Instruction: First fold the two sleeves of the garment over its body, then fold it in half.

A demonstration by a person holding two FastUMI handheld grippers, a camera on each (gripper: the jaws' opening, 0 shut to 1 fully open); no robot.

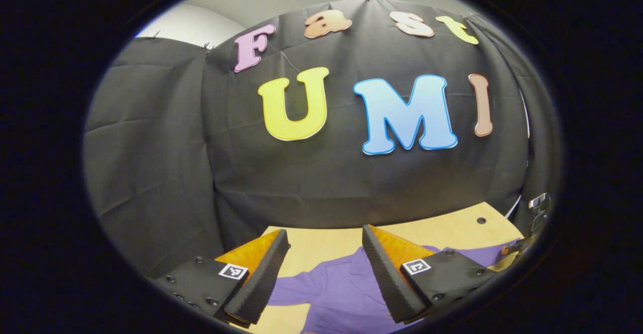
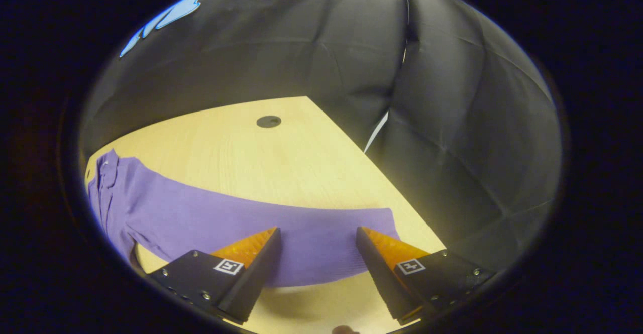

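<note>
A purple long-sleeved garment (image 1: 336,294) lies flat on the light wooden table (image 1: 321,246). In the left gripper view its collar area sits between and below my fingers, and my left gripper (image 1: 325,241) hangs open above it with nothing held. In the right gripper view one purple sleeve (image 2: 226,218) stretches across the table (image 2: 281,158) toward the right, its cuff end near the table's right edge. My right gripper (image 2: 317,237) is open, its fingers straddling the sleeve near the cuff, just above the cloth.
A small dark round hole (image 2: 269,121) marks the table top beyond the sleeve. The table's right edge (image 2: 382,173) runs diagonally close to the cuff. The black cloth wall (image 1: 321,173) stands right behind the table. The other gripper (image 1: 535,213) peeks in at the far right.
</note>
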